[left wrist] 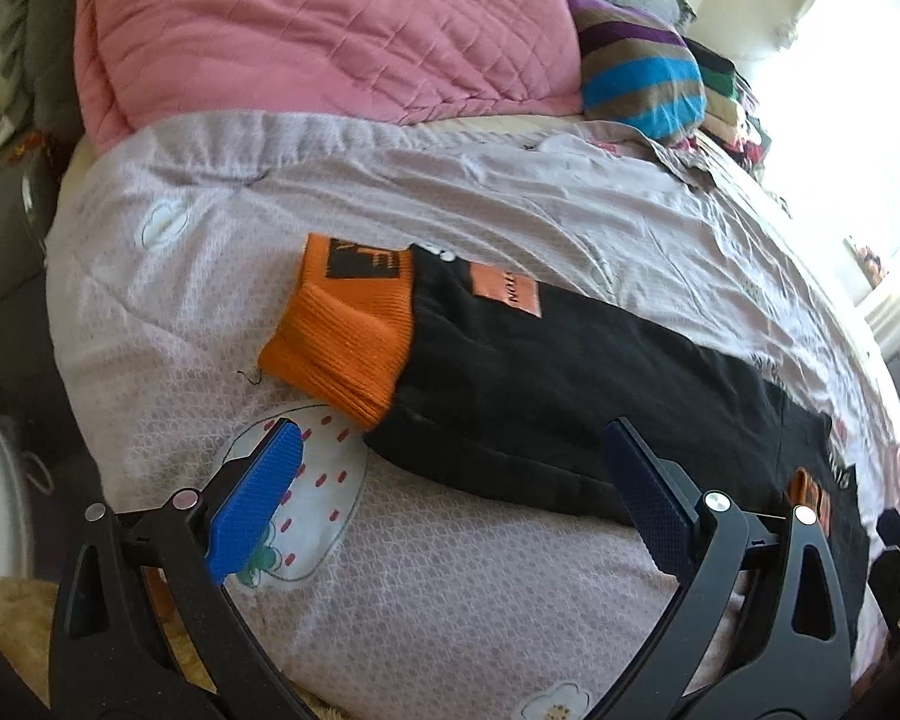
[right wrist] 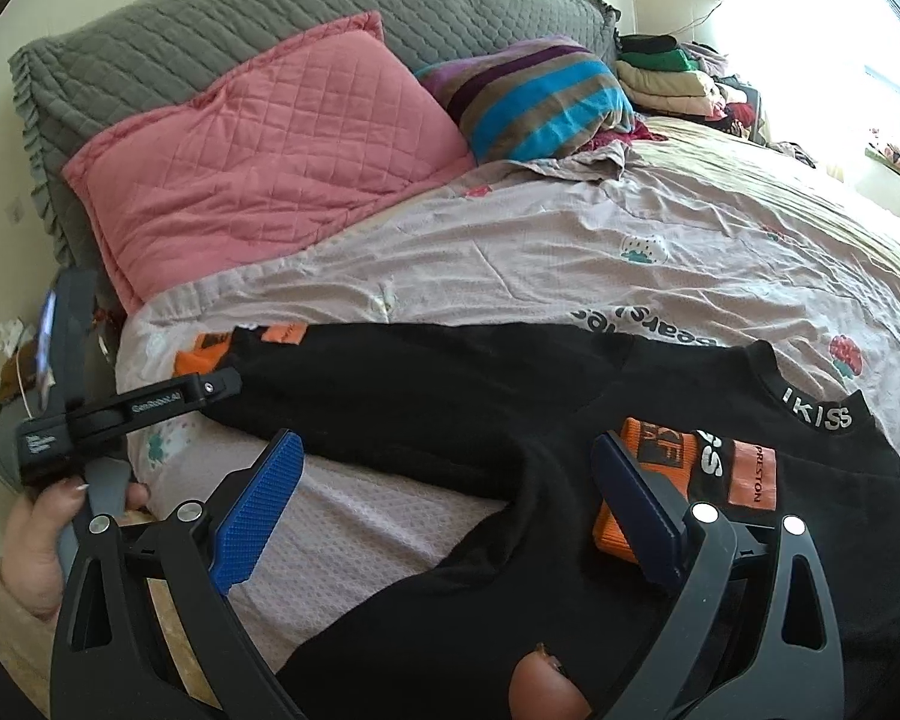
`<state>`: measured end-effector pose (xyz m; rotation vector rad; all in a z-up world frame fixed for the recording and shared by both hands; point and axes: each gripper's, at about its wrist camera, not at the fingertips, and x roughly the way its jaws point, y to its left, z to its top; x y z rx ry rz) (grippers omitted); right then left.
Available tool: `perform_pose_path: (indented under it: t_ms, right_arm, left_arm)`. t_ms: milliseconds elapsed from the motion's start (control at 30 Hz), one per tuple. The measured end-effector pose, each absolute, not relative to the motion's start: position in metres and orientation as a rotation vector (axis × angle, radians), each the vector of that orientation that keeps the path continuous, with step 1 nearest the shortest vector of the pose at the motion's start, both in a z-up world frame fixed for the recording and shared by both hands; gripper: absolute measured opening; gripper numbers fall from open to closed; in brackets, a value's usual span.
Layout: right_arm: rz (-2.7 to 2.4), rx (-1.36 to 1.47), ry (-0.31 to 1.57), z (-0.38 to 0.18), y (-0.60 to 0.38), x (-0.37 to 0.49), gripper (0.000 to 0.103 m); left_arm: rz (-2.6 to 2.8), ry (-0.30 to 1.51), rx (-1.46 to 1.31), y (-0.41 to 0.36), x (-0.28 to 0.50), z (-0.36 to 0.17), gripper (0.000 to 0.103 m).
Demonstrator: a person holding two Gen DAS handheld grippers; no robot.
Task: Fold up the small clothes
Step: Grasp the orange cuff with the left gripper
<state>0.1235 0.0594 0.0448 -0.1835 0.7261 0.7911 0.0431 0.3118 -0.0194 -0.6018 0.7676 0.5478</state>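
Nearest us, the left hand-held gripper hovers with its blue pads spread wide and nothing between them. Just ahead of it, between the pads and slightly to the right, lies the black sleeve of the black sweatshirt, spread on the bed. The sleeve's long axis runs crosswise to the left hand-held gripper, from the orange cuff ahead-left toward the body at the far right. The right hand-held gripper, also spread and holding nothing, hovers over the body, with a second orange cuff at its right pad and the collar ahead-right. We judge the left one nearer the outstretched cuff. Farther off lie the pink pillow and striped pillow.
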Motion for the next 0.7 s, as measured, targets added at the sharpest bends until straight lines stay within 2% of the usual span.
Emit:
perform_pose_path:
  t_ms: [500,533,567,633,700]
  right_arm:
    - [0.74,-0.123,0.779,0.031,0.04,0.14,0.096]
    - [0.734,-0.119,0.782,0.03,0.038,0.141,0.096]
    - [0.731,-0.116,0.784,0.03,0.037,0.142,0.096]
    - [0.726,-0.107,0.791,0.029,0.035,0.144,0.096]
    - [0.719,-0.105,0.793,0.028,0.032,0.144,0.096]
  left_arm:
    - [0.579,0.66,-0.699,0.339,0.045,-0.033,0.093]
    - [0.576,0.651,-0.701,0.34,0.046,-0.033,0.087]
    - [0.571,0.648,-0.703,0.341,0.048,-0.034,0.074]
    - [0.569,0.65,-0.702,0.344,0.051,-0.035,0.057]
    - [0.555,0.641,-0.717,0.347,0.051,-0.037,0.047]
